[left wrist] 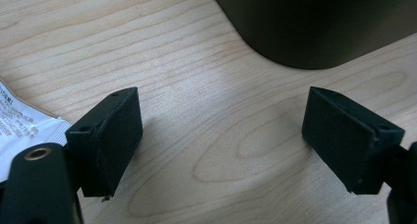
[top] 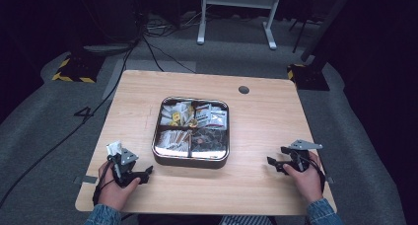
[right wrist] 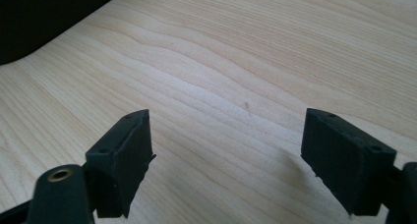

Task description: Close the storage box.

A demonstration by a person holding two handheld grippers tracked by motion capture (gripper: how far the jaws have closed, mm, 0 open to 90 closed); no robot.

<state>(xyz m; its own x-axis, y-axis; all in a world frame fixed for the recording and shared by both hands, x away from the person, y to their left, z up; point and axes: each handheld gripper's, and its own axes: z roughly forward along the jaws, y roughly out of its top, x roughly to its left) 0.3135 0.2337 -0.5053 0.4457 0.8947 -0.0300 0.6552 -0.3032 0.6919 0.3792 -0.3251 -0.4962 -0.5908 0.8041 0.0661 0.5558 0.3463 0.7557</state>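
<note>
Either side of the tin [top: 167, 156], left gripper [top: 140, 176] and right gripper [top: 277, 162] rest wide.

The table [top: 266, 121] is pale wood with a smooth matt finish, its grain running in long wavy bands under both pairs of jaws. The tray [top: 162, 158] ahead of the left gripper [left wrist: 221, 135] looks like metal, with a dull sheen on its rounded outer wall and a brighter rim. The jaws' pads [left wrist: 120, 130] are black, matt and faintly grainy, like foam or rubber. Just outside the left gripper's left jaw lies a white packet [left wrist: 22, 118], slick and slightly glossy, with crimped edges.
</note>
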